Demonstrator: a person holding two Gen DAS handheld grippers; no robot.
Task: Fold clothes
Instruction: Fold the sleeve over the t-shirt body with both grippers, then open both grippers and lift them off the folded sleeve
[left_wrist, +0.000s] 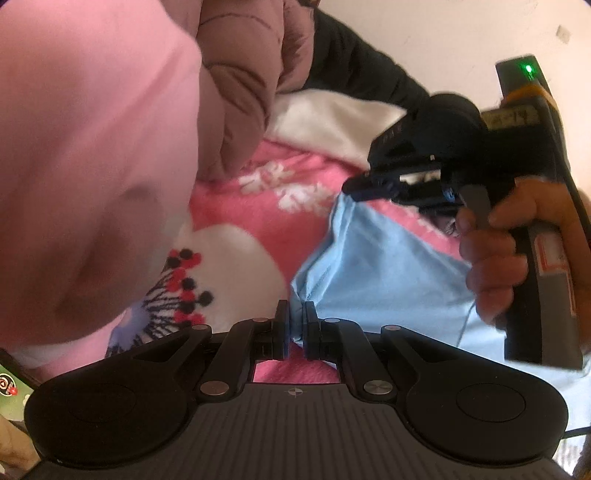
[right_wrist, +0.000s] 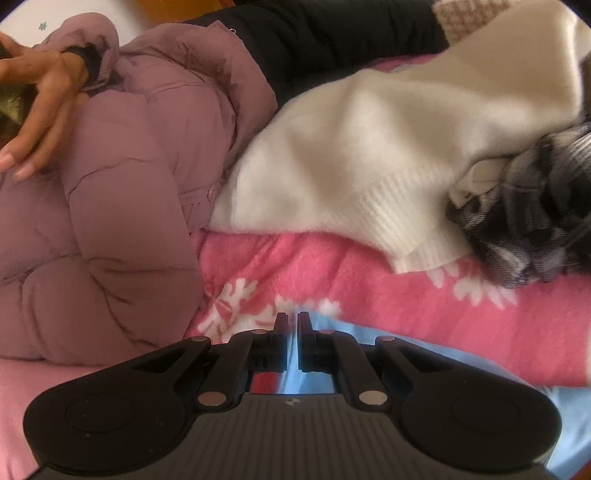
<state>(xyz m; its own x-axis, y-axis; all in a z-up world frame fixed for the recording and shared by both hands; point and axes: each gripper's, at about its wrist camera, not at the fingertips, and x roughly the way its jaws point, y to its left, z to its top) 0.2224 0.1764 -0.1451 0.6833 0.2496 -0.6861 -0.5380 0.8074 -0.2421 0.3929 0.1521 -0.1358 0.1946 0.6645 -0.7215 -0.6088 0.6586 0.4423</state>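
Observation:
A light blue garment (left_wrist: 373, 266) hangs between both grippers above a pink snowflake blanket (left_wrist: 258, 206). My left gripper (left_wrist: 295, 317) is shut on one edge of the blue cloth. My right gripper (right_wrist: 293, 321) is shut on another edge of the same cloth (right_wrist: 443, 354); it also shows in the left wrist view (left_wrist: 354, 188), pinching the cloth's upper corner, held by a hand (left_wrist: 495, 258). A pale pink garment (left_wrist: 92, 166) fills the left of the left wrist view, close and blurred.
A mauve puffer jacket (right_wrist: 122, 206) lies at the left, with a hand (right_wrist: 40, 99) on it. A cream knit sweater (right_wrist: 369, 166) and a grey plaid cloth (right_wrist: 532, 214) lie on the blanket (right_wrist: 369, 291) behind. Black clothing (right_wrist: 332, 33) lies at the back.

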